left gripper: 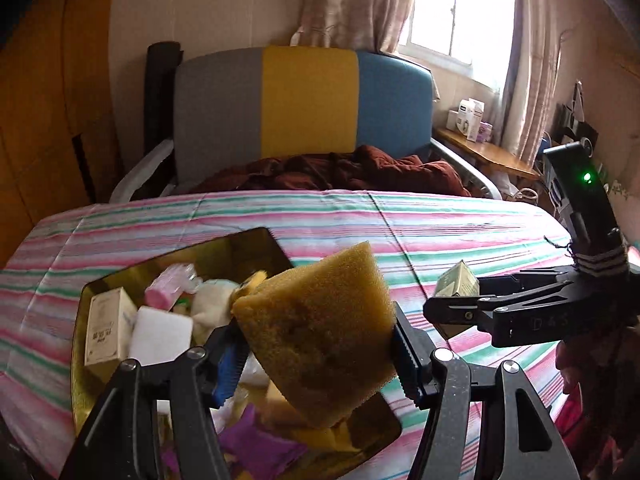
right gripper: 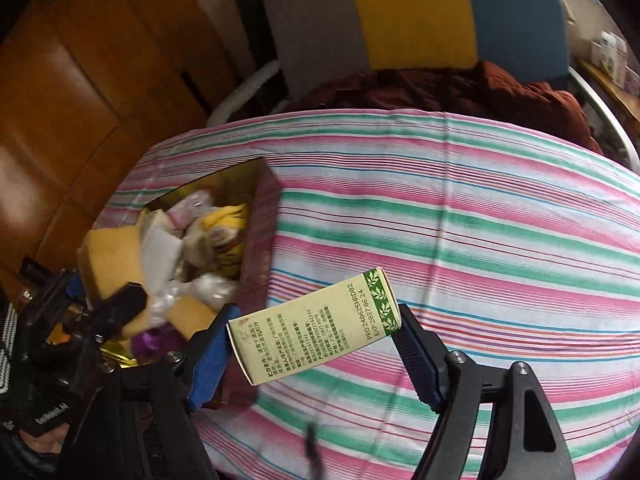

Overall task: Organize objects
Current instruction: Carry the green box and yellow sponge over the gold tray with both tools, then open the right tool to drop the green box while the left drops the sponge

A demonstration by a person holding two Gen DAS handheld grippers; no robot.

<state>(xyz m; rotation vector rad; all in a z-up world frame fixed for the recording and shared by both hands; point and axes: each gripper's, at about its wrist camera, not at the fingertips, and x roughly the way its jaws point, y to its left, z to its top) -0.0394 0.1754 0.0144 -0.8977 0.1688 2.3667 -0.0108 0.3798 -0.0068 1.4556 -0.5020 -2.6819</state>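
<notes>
Gold-lined box on the striped cloth, at 7 o'clock in the left wrist view and 9 o'clock in the right wrist view. Inside: cream carton, white block, pink bottle, pale soft toy, purple cloth. Left gripper clenched on a yellow sponge, lifted over the box's 4 o'clock corner, jaws pressing its two sides. Right gripper grasping a green-and-cream carton by its ends, held tilted above the cloth just beside the box at 3 o'clock. Only in the right wrist view: printed text and date code on that carton, the box's dark red outer wall, a yellow striped toy. Only in the left wrist view: window, side shelf with small boxes.
</notes>
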